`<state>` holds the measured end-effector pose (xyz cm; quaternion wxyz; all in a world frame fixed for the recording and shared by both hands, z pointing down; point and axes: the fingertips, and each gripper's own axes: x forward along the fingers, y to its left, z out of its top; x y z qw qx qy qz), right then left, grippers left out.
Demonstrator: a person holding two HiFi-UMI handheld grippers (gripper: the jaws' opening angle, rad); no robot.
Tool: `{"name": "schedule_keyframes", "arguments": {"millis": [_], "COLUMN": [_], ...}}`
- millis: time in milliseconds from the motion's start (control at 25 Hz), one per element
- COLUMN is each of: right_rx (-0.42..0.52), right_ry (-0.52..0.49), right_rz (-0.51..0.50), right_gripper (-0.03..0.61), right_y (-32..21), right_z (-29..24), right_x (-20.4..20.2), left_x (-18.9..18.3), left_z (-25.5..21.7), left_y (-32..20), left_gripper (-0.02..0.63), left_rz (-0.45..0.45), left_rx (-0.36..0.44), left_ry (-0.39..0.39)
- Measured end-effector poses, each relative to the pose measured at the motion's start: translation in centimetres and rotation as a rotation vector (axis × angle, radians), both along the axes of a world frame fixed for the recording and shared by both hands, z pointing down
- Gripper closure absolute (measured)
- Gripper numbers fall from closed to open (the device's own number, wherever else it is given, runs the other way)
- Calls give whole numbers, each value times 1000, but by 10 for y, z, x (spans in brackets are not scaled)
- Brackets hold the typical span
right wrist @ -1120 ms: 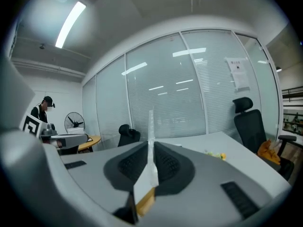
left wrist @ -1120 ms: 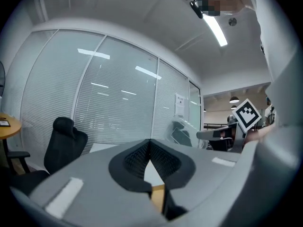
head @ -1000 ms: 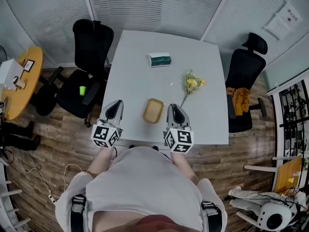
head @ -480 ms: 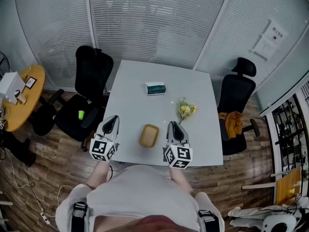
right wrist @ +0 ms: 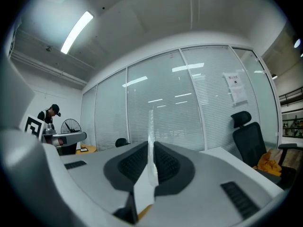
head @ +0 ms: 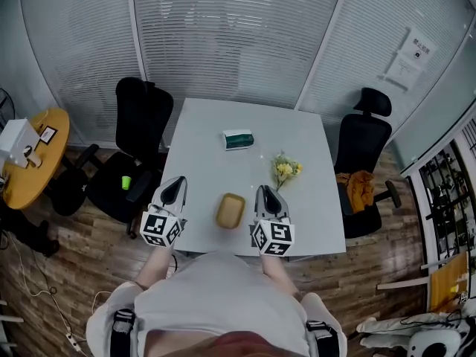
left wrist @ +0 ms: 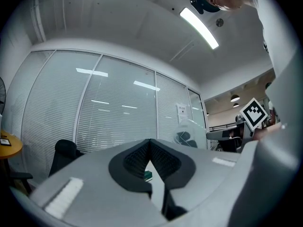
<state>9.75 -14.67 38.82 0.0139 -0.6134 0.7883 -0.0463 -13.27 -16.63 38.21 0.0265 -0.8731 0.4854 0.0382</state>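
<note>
The left gripper point(head: 177, 183) is held with its jaws pressed together and nothing between them. The right gripper point(head: 265, 192) is likewise clenched, and a thin pale strip point(right wrist: 150, 126) shows along the seam of its jaws, though what that strip is cannot be told. Both tools are carried in the air over the near edge of a white table point(head: 216, 125), well apart, their noses pointed across it toward the glass wall point(head: 238, 28).

Between them, on the table and touched by neither, a tan tray point(head: 230, 210) is seen. For clean work on the tray, it is judged, the jaws would have to be opened before being lowered. A rim would be better taken squarely than the shallow body pushed along the smooth top.

The tray appears to be empty. A yellow flower sprig point(head: 285, 170) is laid loose on the table just beyond the right gripper, in no vessel. Nearer the far edge a green box point(head: 238, 139) is set, and its contents cannot be made out from this angle.

A left-hand chair point(head: 141, 114) and a right-hand chair point(head: 370, 129), both black, are drawn up at the table's sides. An orange bundle point(head: 358, 186) is left on the latter. A round wooden side table point(head: 33, 155) is seen at the far left.
</note>
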Motion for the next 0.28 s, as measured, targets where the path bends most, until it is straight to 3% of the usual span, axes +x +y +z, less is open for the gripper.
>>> {"name": "schedule_keyframes", "arguments": {"millis": [280], "right_rx": [4], "right_ry": [0], "right_rz": [-9], "right_gripper": [535], "right_y": [-2], "right_z": [2], "right_x": [-3], "left_x": [4], "left_z": [0], "left_y": [-1], "left_gripper": [603], "left_rz": [0], "left_rx": [22], "left_ry": [-34]}}
